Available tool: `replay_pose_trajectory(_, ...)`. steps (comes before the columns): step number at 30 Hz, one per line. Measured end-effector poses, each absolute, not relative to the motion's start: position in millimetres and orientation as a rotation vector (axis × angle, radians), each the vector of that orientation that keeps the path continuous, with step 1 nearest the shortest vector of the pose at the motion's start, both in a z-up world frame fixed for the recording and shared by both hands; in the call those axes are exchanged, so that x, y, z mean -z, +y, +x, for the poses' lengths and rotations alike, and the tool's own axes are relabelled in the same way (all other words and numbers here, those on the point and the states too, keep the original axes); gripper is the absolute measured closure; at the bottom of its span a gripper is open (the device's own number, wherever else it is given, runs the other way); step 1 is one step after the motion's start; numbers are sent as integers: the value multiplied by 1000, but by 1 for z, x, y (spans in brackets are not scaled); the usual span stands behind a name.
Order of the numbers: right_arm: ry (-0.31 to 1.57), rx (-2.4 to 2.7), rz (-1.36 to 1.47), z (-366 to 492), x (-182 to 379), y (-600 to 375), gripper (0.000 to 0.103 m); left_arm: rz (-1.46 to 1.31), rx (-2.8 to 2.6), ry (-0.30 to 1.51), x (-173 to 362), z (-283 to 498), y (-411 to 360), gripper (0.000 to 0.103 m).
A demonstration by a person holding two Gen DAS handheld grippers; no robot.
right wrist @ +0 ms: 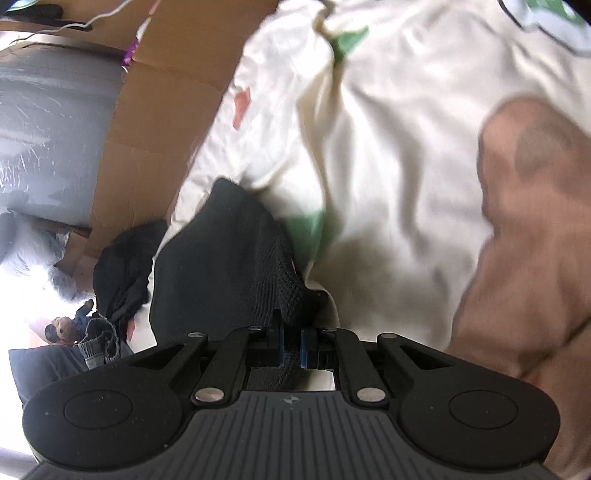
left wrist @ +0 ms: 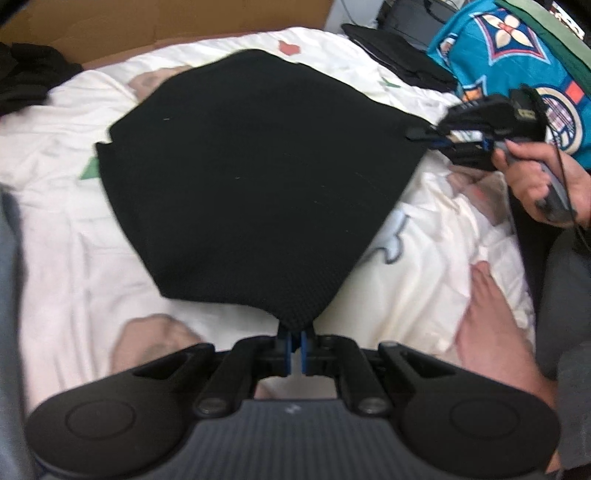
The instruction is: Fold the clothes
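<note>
- White rumpled bedding with pastel cartoon prints (left wrist: 66, 229) covers the bed we work on; a brown cardboard sheet (left wrist: 166, 22) stands along its far edge, and a turquoise patterned cushion (left wrist: 509, 55) sits at the far right corner.
- Our black waffle-knit garment (left wrist: 251, 177) lies spread over the middle of the bed, its near part lifted and drawn taut between the two tools.
- We judge it light, soft and limp: it will sag wherever unsupported, so corners and hem edges are the places to take hold, as now.
- Our left tool (left wrist: 297, 349) is clenched on the garment's near corner, blue pads pressed together with fabric between.
- Our right tool (right wrist: 291, 349) is likewise clenched on knit cloth; from the left wrist view it pinches the right-hand corner, held level by the hand (left wrist: 543, 181) near the bed's right edge.
- A bare foot (left wrist: 491, 317) rests on the bedding near the right edge.
</note>
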State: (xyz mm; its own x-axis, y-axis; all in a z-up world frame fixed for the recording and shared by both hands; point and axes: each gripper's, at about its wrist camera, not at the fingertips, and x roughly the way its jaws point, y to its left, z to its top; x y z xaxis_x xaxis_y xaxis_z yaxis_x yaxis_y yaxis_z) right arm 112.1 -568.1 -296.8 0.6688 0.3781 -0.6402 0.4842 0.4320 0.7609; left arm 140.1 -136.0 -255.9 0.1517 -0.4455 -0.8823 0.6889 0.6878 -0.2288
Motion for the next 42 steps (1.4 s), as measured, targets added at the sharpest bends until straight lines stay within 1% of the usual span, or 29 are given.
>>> replay_pose_trajectory(11,833,86,1132,143,293,-598,96,240,882,1163,257,118,-161,99)
replay_pose_trajectory(13,827,87,1127,150,292,-603,96,235,883,1165,257,116,-162,103)
replay_pose_trajectory(17,816,89,1117,164,291,-612,96,225,888,1166,255,115,-163,103)
replay_pose_trajectory(23,855,65,1041,195,285,-626,96,227,870,1179,250,120,-153,103)
replay_pose_trajectory(31,916,55,992,232,283,-642,96,222,774,1127,235,156,-129,102)
replay_pose_trajectory(38,949,61,923,274,276,-649,96,237,742,1055,225,192,-134,101)
replay_pose_trajectory(42,997,67,918,290,281,-652,93,231,723,1030,226,215,-142,101)
